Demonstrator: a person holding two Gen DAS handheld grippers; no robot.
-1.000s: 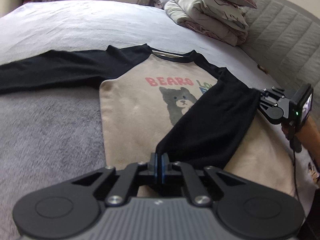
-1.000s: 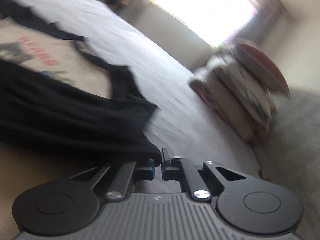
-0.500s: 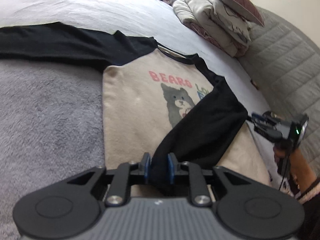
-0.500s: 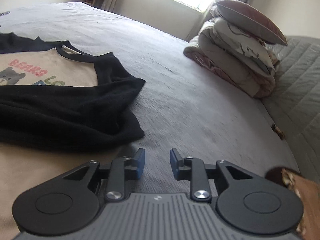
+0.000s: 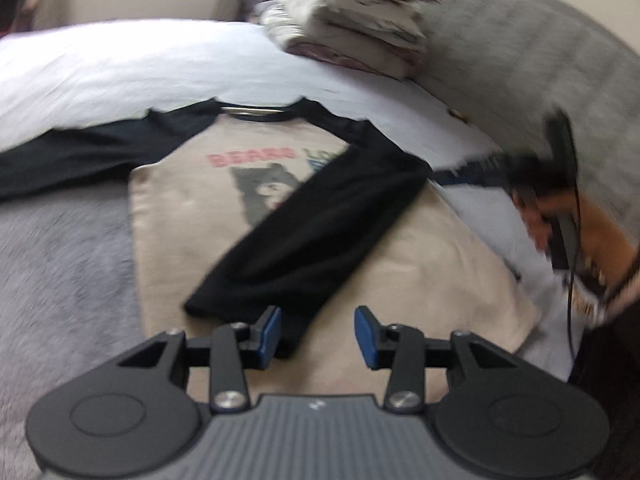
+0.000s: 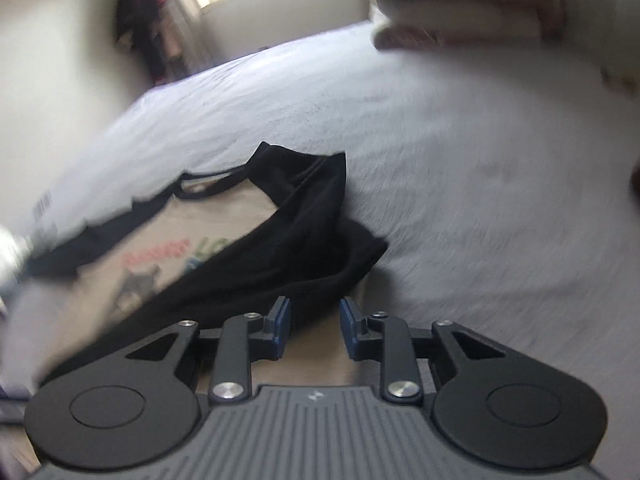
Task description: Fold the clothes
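A beige shirt [image 5: 192, 248] with black sleeves and a bear print lies flat on the bed. Its right sleeve [image 5: 320, 224] is folded slantwise across the chest, and the other sleeve [image 5: 72, 152] stretches out to the left. My left gripper [image 5: 316, 332] hovers over the hem with its jaws opening. The cuff lies against the left pad, but nothing is pinched. In the right wrist view my right gripper [image 6: 314, 328] stands open just short of the sleeve's bunched shoulder fold [image 6: 312, 236], holding nothing. The left wrist view shows that gripper [image 5: 520, 172] blurred at the right, in a person's hand.
A pile of folded bedding with a pillow [image 5: 352, 28] sits at the head of the bed, against a grey quilted headboard [image 5: 520, 60]. The grey bedspread [image 5: 60, 264] spreads left of the shirt. Dark clothes [image 6: 140, 28] hang by a bright window.
Both grippers were shut on the black sleeve and have let it go. The left one opened wide and drew back from the cuff. The right one rolled and now looks along the shoulder fold.
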